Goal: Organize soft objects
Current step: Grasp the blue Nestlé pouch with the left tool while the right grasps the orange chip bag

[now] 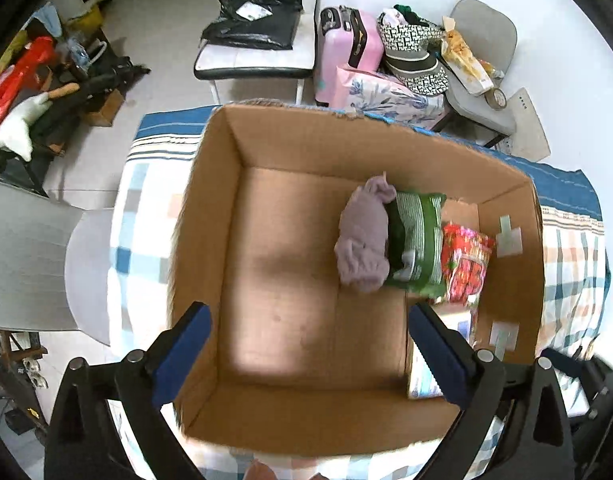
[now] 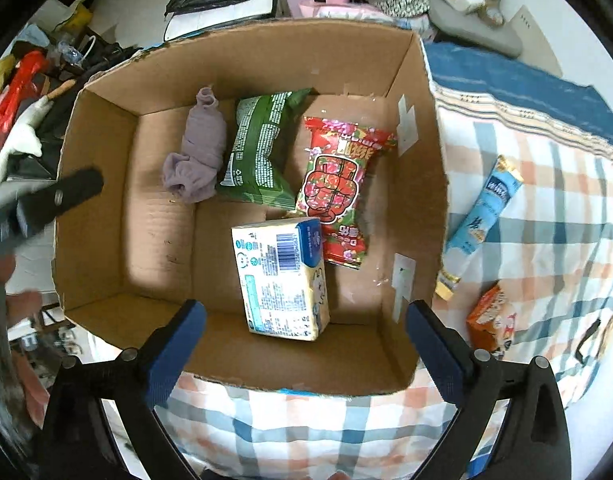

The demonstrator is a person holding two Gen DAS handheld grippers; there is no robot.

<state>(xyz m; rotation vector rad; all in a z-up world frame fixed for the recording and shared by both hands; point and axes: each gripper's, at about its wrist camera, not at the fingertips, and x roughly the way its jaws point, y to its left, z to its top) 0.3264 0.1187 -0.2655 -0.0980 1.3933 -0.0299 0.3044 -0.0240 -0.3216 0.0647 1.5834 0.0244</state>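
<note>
An open cardboard box [image 1: 210, 220] [image 2: 98, 184] stands on a checked cloth. Inside lie a purple sock bundle [image 1: 364, 236] [image 2: 198, 160], a green snack bag [image 1: 418, 240] [image 2: 258, 156], a red snack bag [image 1: 466, 264] [image 2: 340, 184] and a tissue pack [image 2: 282, 280], partly seen in the left wrist view [image 1: 422, 376]. My left gripper [image 1: 308, 356] is open and empty above the box's near side. My right gripper [image 2: 306, 356] is open and empty over the near wall. Outside the box lie a blue tube packet [image 2: 482, 216] and an orange packet [image 2: 492, 316].
The checked cloth [image 2: 546, 208] covers the surface right of the box. Behind it are a pink suitcase [image 1: 348, 48], a patterned bag [image 1: 414, 52], a white chair with a black bag [image 1: 254, 20] and a grey chair [image 1: 26, 256] at left.
</note>
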